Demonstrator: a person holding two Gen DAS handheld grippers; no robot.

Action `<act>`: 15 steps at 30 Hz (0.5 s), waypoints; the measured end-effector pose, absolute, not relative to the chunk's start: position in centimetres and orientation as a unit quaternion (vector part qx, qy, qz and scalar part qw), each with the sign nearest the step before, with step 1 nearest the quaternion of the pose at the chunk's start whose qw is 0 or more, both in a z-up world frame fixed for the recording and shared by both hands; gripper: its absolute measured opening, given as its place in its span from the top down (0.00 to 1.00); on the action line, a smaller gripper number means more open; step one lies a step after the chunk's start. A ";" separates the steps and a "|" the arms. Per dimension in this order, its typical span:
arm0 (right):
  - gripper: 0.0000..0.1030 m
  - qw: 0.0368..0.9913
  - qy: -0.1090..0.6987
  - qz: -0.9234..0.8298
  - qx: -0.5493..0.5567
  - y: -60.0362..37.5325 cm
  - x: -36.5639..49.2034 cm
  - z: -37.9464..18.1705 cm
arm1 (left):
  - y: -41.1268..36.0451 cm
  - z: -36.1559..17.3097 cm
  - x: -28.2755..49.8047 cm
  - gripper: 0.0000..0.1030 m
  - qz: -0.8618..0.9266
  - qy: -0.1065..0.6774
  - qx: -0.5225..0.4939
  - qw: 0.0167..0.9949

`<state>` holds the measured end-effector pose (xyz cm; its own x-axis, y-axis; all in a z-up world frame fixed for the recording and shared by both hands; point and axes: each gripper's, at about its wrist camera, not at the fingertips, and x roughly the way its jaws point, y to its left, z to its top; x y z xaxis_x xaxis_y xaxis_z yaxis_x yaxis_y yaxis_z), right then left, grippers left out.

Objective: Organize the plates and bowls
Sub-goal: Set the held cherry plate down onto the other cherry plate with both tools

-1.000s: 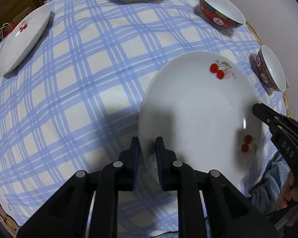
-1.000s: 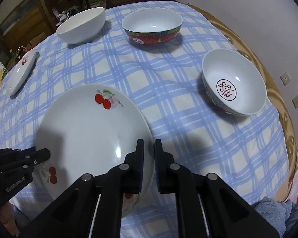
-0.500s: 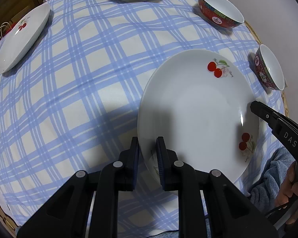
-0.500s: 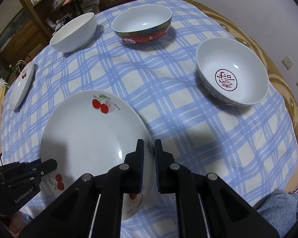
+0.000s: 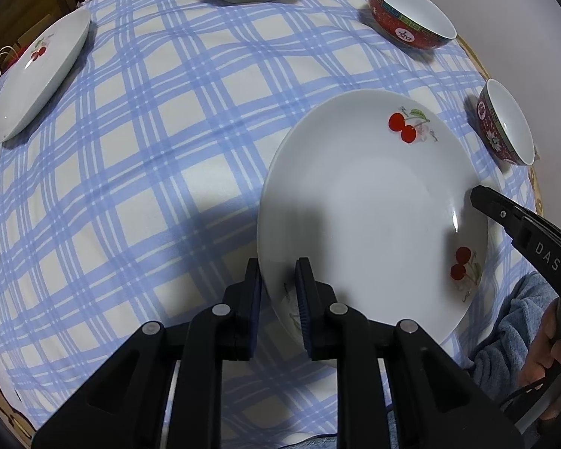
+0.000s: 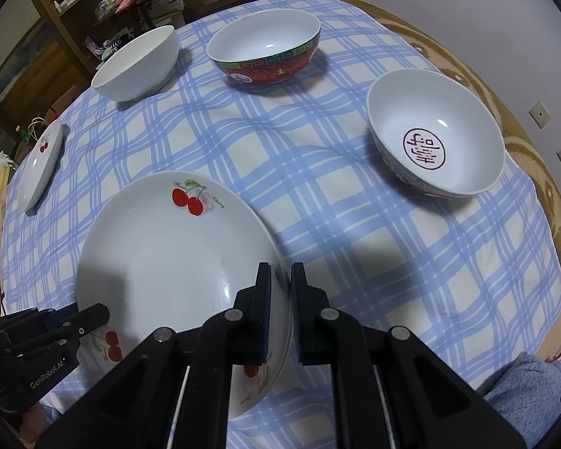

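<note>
A white cherry plate [image 5: 374,202] is held between both grippers over the blue-checked tablecloth; it also shows in the right wrist view [image 6: 168,254]. My left gripper [image 5: 277,273] is shut on the plate's left rim. My right gripper [image 6: 280,280] is shut on its right rim, and shows as a black arm in the left wrist view [image 5: 478,196]. A second cherry plate [image 5: 41,75] lies at the far left. A plain white bowl [image 6: 138,63], a red bowl [image 6: 265,52] and a bowl with a red seal inside [image 6: 435,131] stand farther back.
The round table's edge [image 6: 549,202] curves close on the right, with a wall and sockets beyond. Wooden shelves with clutter [image 6: 93,3] stand behind the table. A person's blue sleeve [image 5: 512,314] is at the near edge.
Both grippers keep their hold on the cherry plate. The plate and both cameras have shifted slightly forward over the table and the view has risen a little.
</note>
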<state>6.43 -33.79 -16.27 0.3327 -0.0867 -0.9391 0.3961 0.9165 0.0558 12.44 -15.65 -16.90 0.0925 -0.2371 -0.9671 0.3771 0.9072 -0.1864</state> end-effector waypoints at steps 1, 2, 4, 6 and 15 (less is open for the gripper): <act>0.88 0.802 0.561 -0.149 0.139 -33.8 6.5 -16.4 | -15.7 -16.9 12.5 0.80 -0.206 0.642 0.055 0.737; 0.86 0.800 0.565 -0.148 0.141 -33.8 6.5 -16.6 | -15.8 -16.9 12.6 0.79 -0.203 0.643 0.053 0.737; 0.85 0.797 0.564 -0.155 0.151 -33.8 6.5 -16.8 | -15.7 -17.0 12.7 0.78 -0.192 0.648 0.040 0.736; 0.85 0.797 0.563 -0.158 0.154 -33.8 6.5 -16.8 | -15.7 -17.1 12.8 0.78 -0.188 0.649 0.036 0.736; 0.85 0.798 0.562 -0.165 0.141 -33.5 6.1 -16.8 | -16.0 -16.8 12.5 0.78 -0.191 0.645 0.057 0.737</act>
